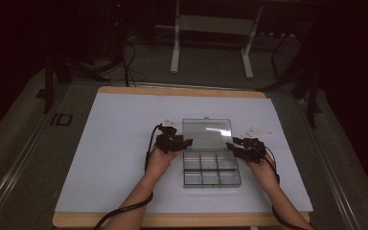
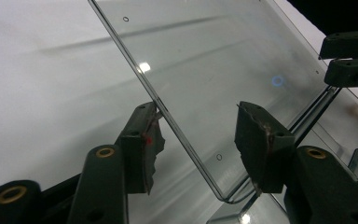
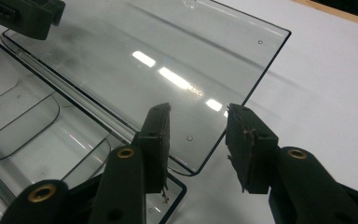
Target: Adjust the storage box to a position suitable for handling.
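Note:
A clear plastic compartment box (image 1: 212, 185) lies open on the white table, its lid (image 1: 207, 132) folded back flat on the far side. My left gripper (image 1: 184, 142) is at the lid's left edge near the hinge. In the left gripper view its jaws (image 2: 198, 135) stand open astride the lid's corner (image 2: 214, 60). My right gripper (image 1: 231, 145) is at the lid's right edge. In the right gripper view its jaws (image 3: 200, 140) are open around the lid's near corner (image 3: 168, 56), beside the box's compartments (image 3: 28, 121). Neither gripper's pads press on the lid.
A white mat (image 1: 120, 143) covers the wooden table (image 1: 182, 220), with bare room on both sides of the box. A white-legged stand (image 1: 175, 48) is on the dark floor beyond the far edge. Cables trail from both hands.

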The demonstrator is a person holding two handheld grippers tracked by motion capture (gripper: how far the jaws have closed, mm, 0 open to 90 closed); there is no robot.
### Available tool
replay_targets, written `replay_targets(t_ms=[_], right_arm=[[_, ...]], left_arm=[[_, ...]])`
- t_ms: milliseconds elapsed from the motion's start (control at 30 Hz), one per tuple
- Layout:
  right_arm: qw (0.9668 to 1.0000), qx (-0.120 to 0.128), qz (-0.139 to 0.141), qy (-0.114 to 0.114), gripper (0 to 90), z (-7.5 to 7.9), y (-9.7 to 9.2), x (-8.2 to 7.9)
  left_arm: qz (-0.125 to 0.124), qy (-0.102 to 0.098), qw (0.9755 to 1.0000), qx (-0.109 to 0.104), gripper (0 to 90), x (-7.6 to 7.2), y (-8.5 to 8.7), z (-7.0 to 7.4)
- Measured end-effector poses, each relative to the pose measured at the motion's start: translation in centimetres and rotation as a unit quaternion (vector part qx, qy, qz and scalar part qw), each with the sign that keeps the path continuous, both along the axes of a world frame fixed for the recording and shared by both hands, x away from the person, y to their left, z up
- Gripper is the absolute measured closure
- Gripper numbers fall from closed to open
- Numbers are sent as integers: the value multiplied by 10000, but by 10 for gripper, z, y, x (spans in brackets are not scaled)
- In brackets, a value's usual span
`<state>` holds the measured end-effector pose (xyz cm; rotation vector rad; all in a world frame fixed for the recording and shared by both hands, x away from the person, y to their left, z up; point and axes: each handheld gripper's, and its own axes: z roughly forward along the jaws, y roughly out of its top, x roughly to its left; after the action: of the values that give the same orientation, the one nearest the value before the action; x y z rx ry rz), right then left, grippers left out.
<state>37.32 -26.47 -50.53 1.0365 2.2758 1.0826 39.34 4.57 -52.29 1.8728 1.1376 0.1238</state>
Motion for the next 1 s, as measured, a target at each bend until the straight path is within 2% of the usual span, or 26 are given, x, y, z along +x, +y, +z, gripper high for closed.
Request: replay_targets(t_ms=[100, 167, 267, 333, 367, 400, 433, 467, 567, 767, 1000], right_arm=[[10000, 20, 19, 45, 577, 0, 0, 1], [10000, 14, 16, 53, 566, 0, 0, 1], [10000, 18, 21, 56, 542, 1, -1, 1], [10000, 22, 28, 82, 533, 3, -3, 2], [10000, 8, 27, 87, 527, 3, -5, 2], [9999, 35, 22, 127, 520, 4, -6, 2], [9999, 46, 20, 139, 512, 5, -8, 3], [9999, 48, 5, 142, 507, 5, -10, 2], [9998, 58, -20, 181, 493, 8, -17, 2], [9997, 10, -46, 250, 482, 11, -30, 0], [9993, -84, -17, 364, 470, 16, -44, -3]], left_arm=[[6, -20, 9997, 251, 468, 0, -2, -1], [3, -36, 9995, 298, 467, 0, -2, -1], [56, -74, 9997, 245, 445, -2, 2, 0], [100, -94, 9995, 274, 357, -3, 4, 2], [58, -112, 9996, 263, 325, -4, 6, 3], [-8, -128, 9996, 264, 252, -5, 7, 4], [9, -153, 9992, 363, 174, -6, 7, 5], [1, -167, 9991, 387, 155, -8, 9, 7], [-65, -205, 9991, 367, 136, -12, 12, 10], [-310, -334, 9977, 508, 34, -21, 17, 13], [-470, -446, 9964, 540, 34, -33, 25, 12]])
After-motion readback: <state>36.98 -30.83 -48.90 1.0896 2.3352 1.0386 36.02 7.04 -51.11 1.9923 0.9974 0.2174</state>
